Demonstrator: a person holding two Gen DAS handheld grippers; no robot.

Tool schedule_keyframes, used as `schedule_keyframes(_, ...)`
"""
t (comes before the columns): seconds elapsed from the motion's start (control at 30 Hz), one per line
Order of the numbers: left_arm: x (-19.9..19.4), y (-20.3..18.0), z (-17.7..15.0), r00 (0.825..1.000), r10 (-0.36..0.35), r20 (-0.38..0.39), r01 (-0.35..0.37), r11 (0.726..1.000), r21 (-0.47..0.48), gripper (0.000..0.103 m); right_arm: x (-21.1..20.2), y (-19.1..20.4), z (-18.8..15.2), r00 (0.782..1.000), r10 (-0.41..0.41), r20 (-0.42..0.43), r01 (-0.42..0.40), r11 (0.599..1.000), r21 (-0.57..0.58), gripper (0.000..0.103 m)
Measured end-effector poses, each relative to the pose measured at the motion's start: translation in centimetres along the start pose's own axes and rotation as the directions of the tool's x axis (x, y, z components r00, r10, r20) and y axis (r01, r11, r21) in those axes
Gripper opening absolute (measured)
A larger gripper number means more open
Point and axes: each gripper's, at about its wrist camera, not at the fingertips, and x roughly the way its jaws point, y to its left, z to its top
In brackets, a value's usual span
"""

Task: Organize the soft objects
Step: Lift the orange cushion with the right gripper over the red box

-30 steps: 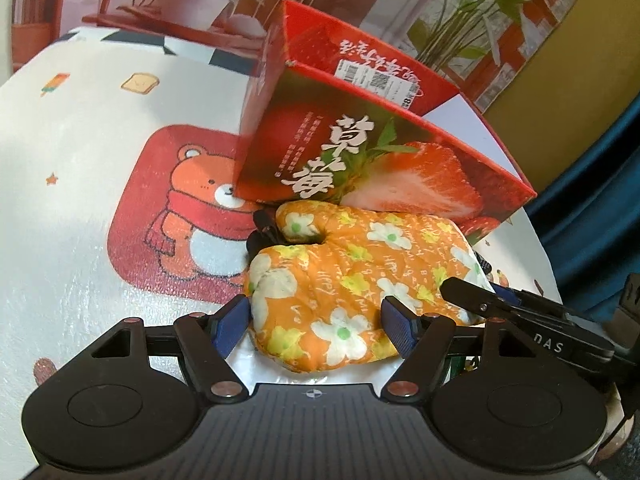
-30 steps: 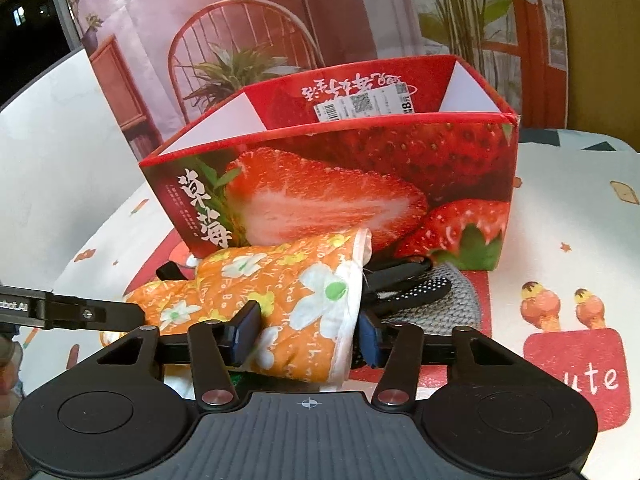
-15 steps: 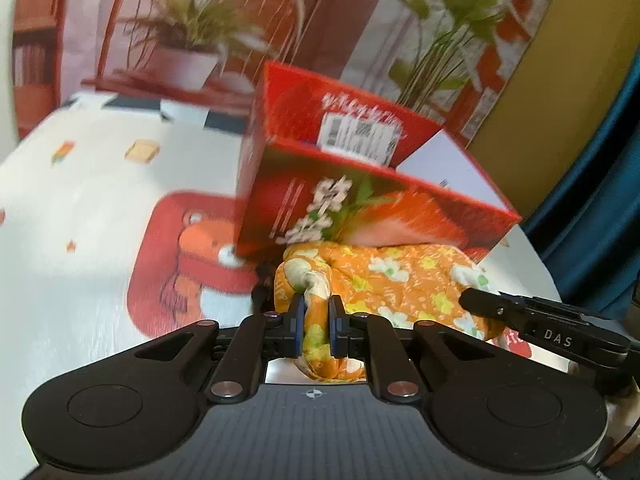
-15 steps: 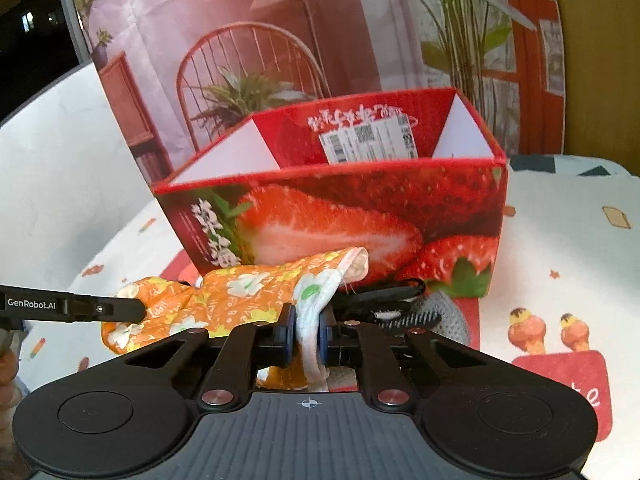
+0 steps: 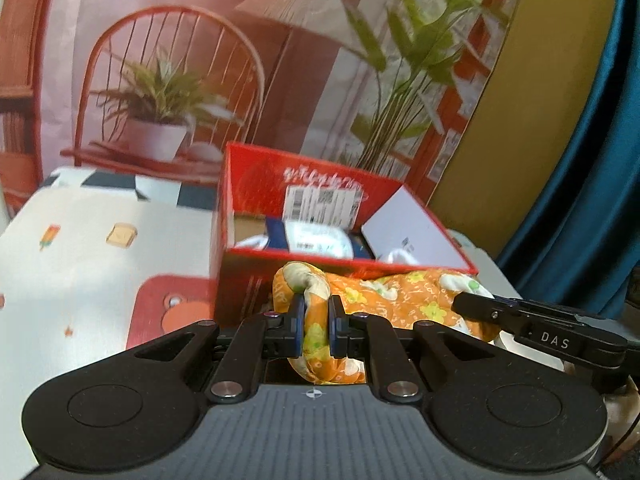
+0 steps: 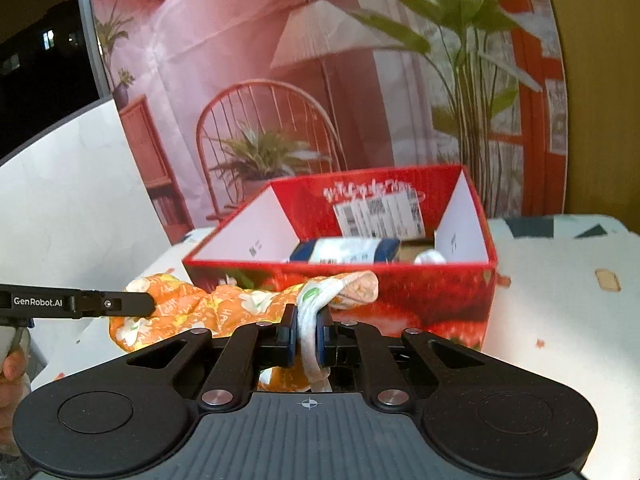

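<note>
Orange mitt hangs stretched between both grippers, just before the box rim; left gripper pinches one end, right gripper the cuff, likely so it clears the wall flat.

Left gripper: fingers pinched close together on a fold of the orange floral mitt, at its thumb end.
Right gripper: fingers pinched close together on the mitt's pale cuff edge.
Left gripper from the right wrist view: its black finger reaches in from the left edge, tip against the mitt.
Right gripper from the left wrist view: its black finger reaches in from the right edge.
Hand: partly seen at the left edge, gripping a handle.
</note>
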Motion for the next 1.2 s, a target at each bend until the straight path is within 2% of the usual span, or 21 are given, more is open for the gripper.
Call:
schedule_keyframes(0.37,-0.1,-1.3,3.0,0.997,-0.018,0.070,0.014,0.999,0.046,0.012,-0.6,-0.3,3.8,0.998,0.003,0.066,0.000,0.999,-0.034,0.009)
schedule_keyframes(0.57,0.9,-1.3,5.0,0.995,-0.019,0.097,0.013,0.998,0.054,0.012,0.3,-0.6,6.2,0.997,-0.004,0.073,0.008,0.998,-0.061,0.009)
schedule_keyframes(0.93,5.5,-0.7,8.0,0.998,-0.006,0.055,0.004,0.999,0.043,0.012,4.5,-2.0,9.7,0.999,-0.023,0.041,0.027,0.993,-0.112,0.008)
schedule_keyframes(1.2,9.1,0.6,10.2,1.000,0.018,0.025,-0.019,0.999,0.029,0.012,8.9,-3.7,11.2,0.999,-0.049,0.021,0.051,0.994,-0.098,0.008)
